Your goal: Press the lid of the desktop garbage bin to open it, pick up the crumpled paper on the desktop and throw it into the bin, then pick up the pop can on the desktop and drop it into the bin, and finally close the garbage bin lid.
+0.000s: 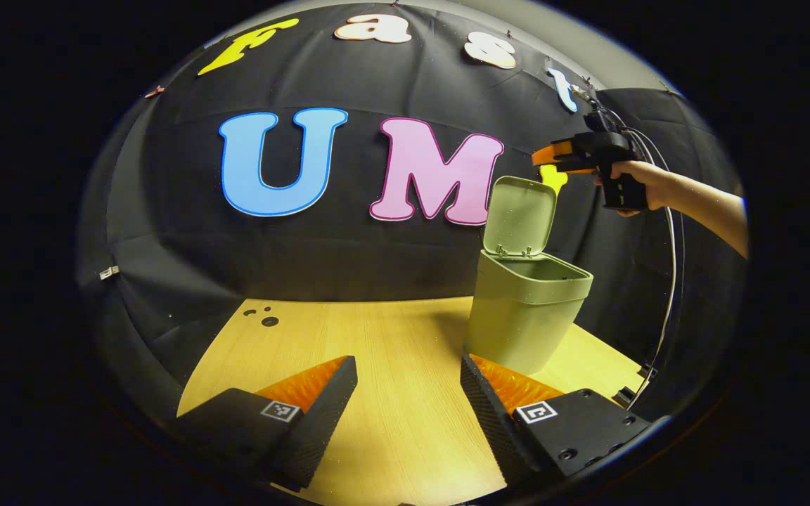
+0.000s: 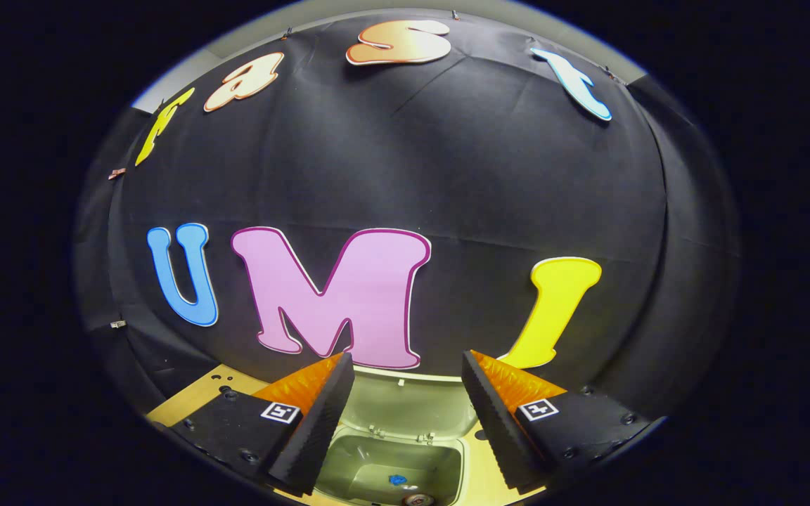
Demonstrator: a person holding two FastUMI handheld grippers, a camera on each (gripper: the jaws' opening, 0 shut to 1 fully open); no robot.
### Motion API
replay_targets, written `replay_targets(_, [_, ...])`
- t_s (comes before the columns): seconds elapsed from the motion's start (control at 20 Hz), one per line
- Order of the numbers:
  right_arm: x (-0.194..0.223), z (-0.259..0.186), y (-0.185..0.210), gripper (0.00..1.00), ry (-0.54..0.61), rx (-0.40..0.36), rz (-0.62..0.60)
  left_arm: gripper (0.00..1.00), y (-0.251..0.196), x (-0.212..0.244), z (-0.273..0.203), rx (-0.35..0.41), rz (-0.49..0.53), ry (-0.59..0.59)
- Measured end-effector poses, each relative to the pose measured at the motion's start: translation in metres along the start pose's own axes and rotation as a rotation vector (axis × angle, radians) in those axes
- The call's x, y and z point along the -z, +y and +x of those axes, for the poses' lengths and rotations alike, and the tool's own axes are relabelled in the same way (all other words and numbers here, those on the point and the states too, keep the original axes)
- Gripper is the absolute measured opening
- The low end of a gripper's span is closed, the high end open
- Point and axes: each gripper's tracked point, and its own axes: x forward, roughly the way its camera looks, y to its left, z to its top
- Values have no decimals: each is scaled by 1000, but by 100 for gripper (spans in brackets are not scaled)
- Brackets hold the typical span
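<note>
L claw (image 1: 408,393) agape (bin (image 1: 524,316) lid-up)

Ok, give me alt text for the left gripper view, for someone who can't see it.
A green desktop bin stands on the wooden table with its lid raised upright. Above it, a hand holds the right tongs over the open bin. The left tongs sit open in the foreground, holding nothing.

A black cloth wall (image 1: 377,267) rises behind the wooden bench (image 1: 391,365). Above the wall runs a pale strip (image 2: 250,35). Light glares on the bench's near part.
</note>
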Motion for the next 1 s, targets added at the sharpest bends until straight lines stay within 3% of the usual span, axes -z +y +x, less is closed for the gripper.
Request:
replay_targets(0.55, [30,50,0,96,105,-12,43,96,5,-3,-5,-72,-22,-18])
replay_targets(1.0, [61,0,9,97,174,-50,-50,96,-3,-3,-3,-49,-12,-29])
